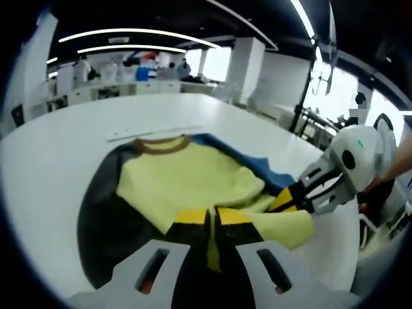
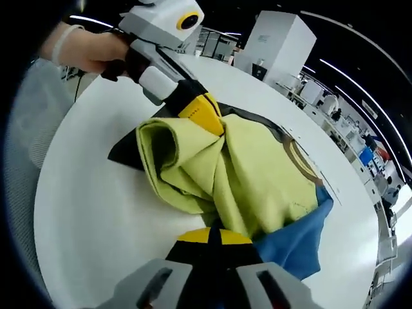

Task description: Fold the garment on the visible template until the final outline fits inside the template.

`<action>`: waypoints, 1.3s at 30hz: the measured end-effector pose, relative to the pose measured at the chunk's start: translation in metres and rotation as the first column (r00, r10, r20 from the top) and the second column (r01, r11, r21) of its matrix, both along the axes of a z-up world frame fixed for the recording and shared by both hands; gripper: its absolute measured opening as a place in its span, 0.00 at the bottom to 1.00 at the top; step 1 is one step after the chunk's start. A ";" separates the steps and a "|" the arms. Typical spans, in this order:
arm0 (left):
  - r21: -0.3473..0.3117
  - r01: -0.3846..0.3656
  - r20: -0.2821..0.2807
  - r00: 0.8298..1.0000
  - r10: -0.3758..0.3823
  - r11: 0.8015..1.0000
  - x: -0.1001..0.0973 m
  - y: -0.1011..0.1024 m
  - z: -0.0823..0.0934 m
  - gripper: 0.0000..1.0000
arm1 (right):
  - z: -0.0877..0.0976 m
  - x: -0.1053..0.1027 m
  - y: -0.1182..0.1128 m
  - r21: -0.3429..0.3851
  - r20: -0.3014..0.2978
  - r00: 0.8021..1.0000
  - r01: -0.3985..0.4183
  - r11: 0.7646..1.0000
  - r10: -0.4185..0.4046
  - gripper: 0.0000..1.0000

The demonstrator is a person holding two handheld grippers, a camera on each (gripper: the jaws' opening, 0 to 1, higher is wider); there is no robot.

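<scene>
- Nearest me in the left gripper view, my left gripper (image 1: 213, 222) has its yellow-tipped jaws pressed together on a fold of the yellow garment (image 1: 187, 177), a strip of cloth hanging down between them.
- In the right gripper view, my right gripper (image 2: 210, 235) is likewise clamped on the garment's near edge, jaws closed with yellow cloth bunched just above the tips.
- The garment lies on the round white table (image 1: 51, 161), partly gathered up between the two grippers; I see it rumpled into a thick roll on one side in the right gripper view.
- Beneath the yellow cloth I can make out a dark template (image 1: 103, 219), showing along the garment's side in the left gripper view.
- A blue part of the garment or a blue layer (image 2: 293, 241) pokes out beside the yellow; I cannot tell which it is.
- The brown collar (image 1: 161, 144) of the garment sits at its far end, facing away from the left gripper.
- Just beyond the collar, a pale strip (image 1: 151, 132) lies flat on the table.
- In the right gripper view a hand (image 2: 87, 48) grips the left gripper's handle at the far side of the garment.
- Farthest off I see an office space with white pillars (image 1: 244, 64), desks and ceiling light strips (image 1: 135, 33).
</scene>
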State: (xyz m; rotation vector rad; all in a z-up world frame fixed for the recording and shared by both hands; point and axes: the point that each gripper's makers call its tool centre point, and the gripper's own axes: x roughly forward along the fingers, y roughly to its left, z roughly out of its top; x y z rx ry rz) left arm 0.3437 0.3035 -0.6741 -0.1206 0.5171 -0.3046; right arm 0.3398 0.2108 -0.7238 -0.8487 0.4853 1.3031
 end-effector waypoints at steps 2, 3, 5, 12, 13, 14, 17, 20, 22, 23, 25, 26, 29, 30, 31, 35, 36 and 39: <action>0.001 0.006 0.003 1.000 -0.006 1.000 -0.001 -0.001 0.001 0.02 | 0.001 -0.002 -0.001 0.000 -0.010 1.000 0.000 1.000 0.000 0.00; 0.001 0.010 0.000 1.000 -0.010 1.000 -0.002 -0.002 0.000 0.03 | 0.001 -0.002 -0.002 0.001 -0.016 1.000 0.001 1.000 -0.001 0.00; 0.007 0.014 -0.002 1.000 -0.014 1.000 -0.003 -0.002 -0.001 0.04 | 0.002 -0.005 -0.005 0.002 -0.031 1.000 0.002 1.000 -0.002 0.00; 0.010 0.056 0.004 0.998 -0.056 0.998 -0.009 -0.010 0.000 0.18 | 0.004 -0.019 -0.023 -0.011 -0.063 0.998 -0.020 1.000 0.019 0.00; 0.015 0.072 0.005 0.997 -0.072 0.997 -0.010 -0.013 -0.001 0.22 | 0.003 -0.021 -0.027 -0.019 -0.069 0.997 -0.024 1.000 0.023 0.00; 0.021 0.086 0.006 0.996 -0.086 0.996 -0.011 -0.016 -0.003 0.27 | 0.003 -0.021 -0.030 -0.023 -0.068 0.997 -0.025 0.999 0.023 0.00; 0.016 0.103 0.014 0.995 -0.103 0.995 -0.014 -0.021 -0.002 0.38 | 0.002 -0.024 -0.043 -0.039 -0.073 0.997 -0.023 0.999 0.020 0.00; -0.002 0.122 0.021 0.992 -0.122 0.993 -0.016 -0.027 0.000 0.43 | 0.002 -0.025 -0.052 -0.052 -0.076 0.997 -0.024 0.998 0.020 0.00; -0.004 0.133 0.028 0.991 -0.133 0.991 -0.018 -0.031 0.003 0.47 | 0.002 -0.024 -0.061 -0.066 -0.072 0.997 -0.025 0.997 0.021 0.00; -0.007 0.139 0.032 0.990 -0.139 0.990 -0.019 -0.032 0.005 0.47 | 0.002 -0.024 -0.066 -0.076 -0.071 0.997 -0.024 0.997 0.018 0.00; -0.013 0.142 0.038 0.989 -0.141 0.990 -0.020 -0.033 0.009 0.46 | 0.002 -0.023 -0.074 -0.087 -0.072 0.997 -0.022 0.996 0.016 0.00; -0.011 0.143 0.042 0.989 -0.142 0.990 -0.021 -0.033 0.010 0.46 | 0.002 -0.022 -0.081 -0.100 -0.071 0.997 -0.020 0.995 0.013 0.00; -0.013 0.140 0.055 0.989 -0.139 0.990 -0.022 -0.031 0.016 0.46 | 0.001 -0.018 -0.098 -0.127 -0.069 0.998 -0.011 0.992 0.002 0.00; -0.013 0.140 0.060 0.989 -0.139 0.990 -0.022 -0.031 0.017 0.45 | 0.001 -0.016 -0.103 -0.137 -0.068 0.998 -0.007 0.991 -0.003 0.00; -0.012 0.140 0.060 0.988 -0.139 0.990 -0.022 -0.031 0.018 0.45 | 0.000 -0.013 -0.111 -0.152 -0.067 0.998 0.000 0.988 -0.011 0.00; -0.010 0.134 0.060 0.989 -0.133 0.991 -0.024 -0.028 0.018 0.44 | 0.000 0.001 -0.136 -0.202 -0.042 0.999 0.023 0.979 -0.032 0.00; -0.010 0.131 0.058 0.990 -0.130 0.991 -0.024 -0.027 0.018 0.44 | -0.001 0.004 -0.141 -0.214 -0.038 0.999 0.029 0.976 -0.038 0.00; -0.012 0.125 0.058 0.991 -0.124 0.992 -0.025 -0.025 0.018 0.43 | -0.002 0.019 -0.161 -0.268 0.000 0.999 0.043 0.963 -0.044 0.00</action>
